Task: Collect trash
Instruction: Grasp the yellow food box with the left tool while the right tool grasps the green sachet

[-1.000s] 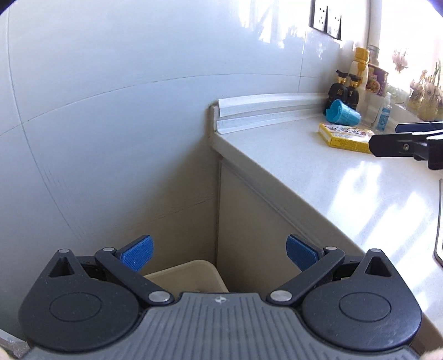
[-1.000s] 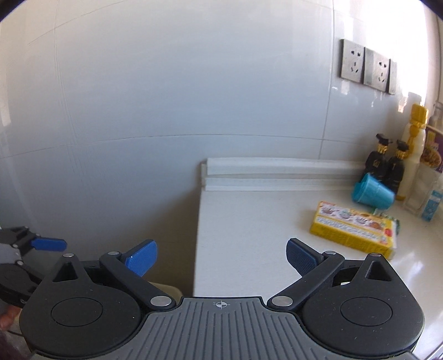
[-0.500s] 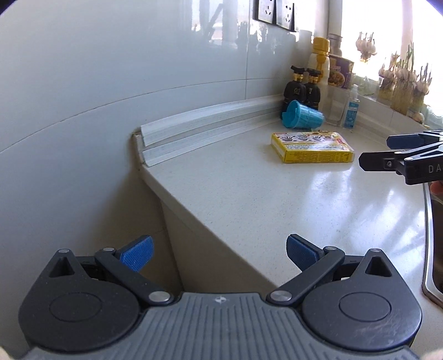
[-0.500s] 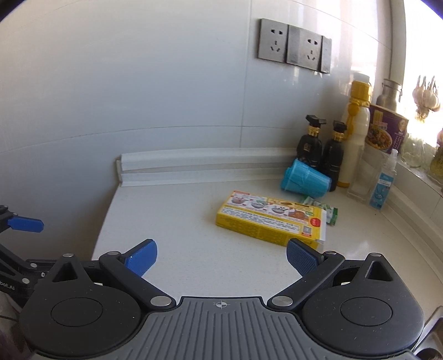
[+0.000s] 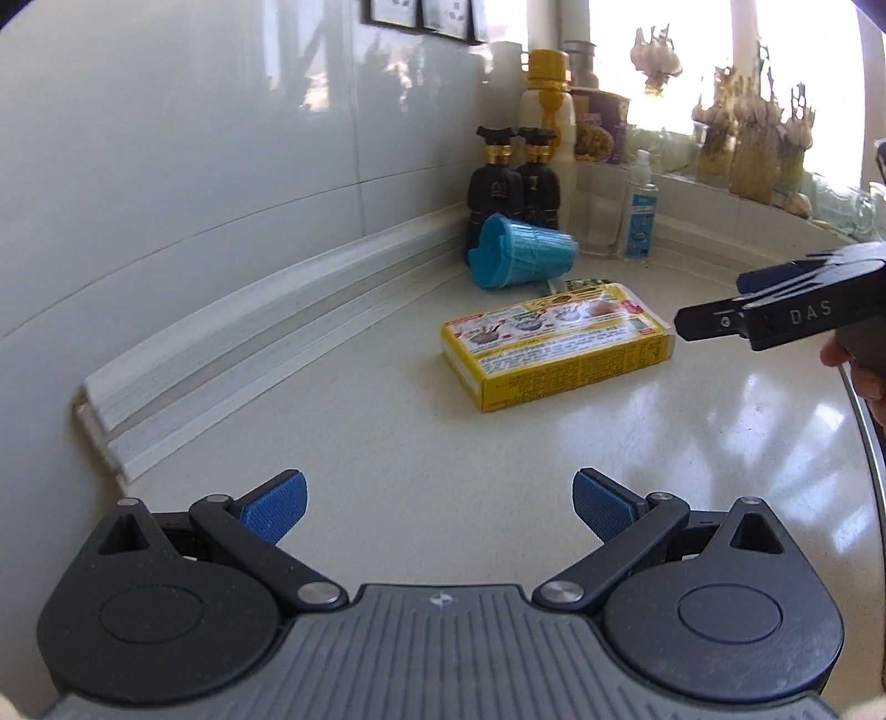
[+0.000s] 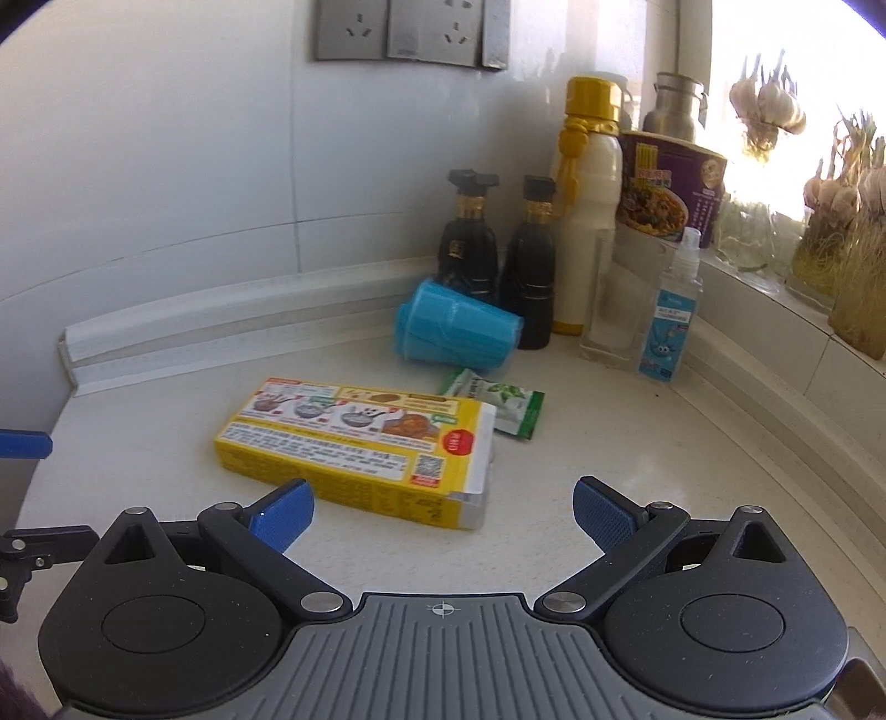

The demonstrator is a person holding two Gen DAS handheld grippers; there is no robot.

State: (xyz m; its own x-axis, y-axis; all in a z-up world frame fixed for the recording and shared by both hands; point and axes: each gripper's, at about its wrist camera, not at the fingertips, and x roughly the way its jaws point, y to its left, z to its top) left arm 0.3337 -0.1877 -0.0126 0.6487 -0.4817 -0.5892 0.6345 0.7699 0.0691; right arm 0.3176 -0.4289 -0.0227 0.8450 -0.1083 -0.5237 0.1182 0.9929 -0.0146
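A yellow carton [image 5: 559, 343] lies flat on the white counter [image 5: 443, 443]; in the right wrist view the carton [image 6: 360, 443] sits just beyond my right gripper [image 6: 443, 512], which is open and empty. A blue cup [image 5: 520, 257] lies on its side behind it, also in the right wrist view [image 6: 457, 329]. A green-and-white sachet [image 6: 498, 407] lies between cup and carton. My left gripper [image 5: 437, 507] is open and empty over the counter's near left corner. The right gripper's fingers [image 5: 775, 302] show at the right of the left wrist view.
Two dark bottles [image 6: 498, 249], a white bottle with a yellow cap [image 6: 587, 221], a noodle bowl [image 6: 670, 188], a glass jar [image 6: 614, 299] and a small spray bottle [image 6: 673, 310] crowd the back corner. Wall sockets [image 6: 410, 30] are above. Garlic bunches [image 6: 769, 105] hang by the window.
Both grippers have swung right and forward, from the wall and counter end toward the counter's trash. The carton is now close in front of the right gripper. Both stay open.
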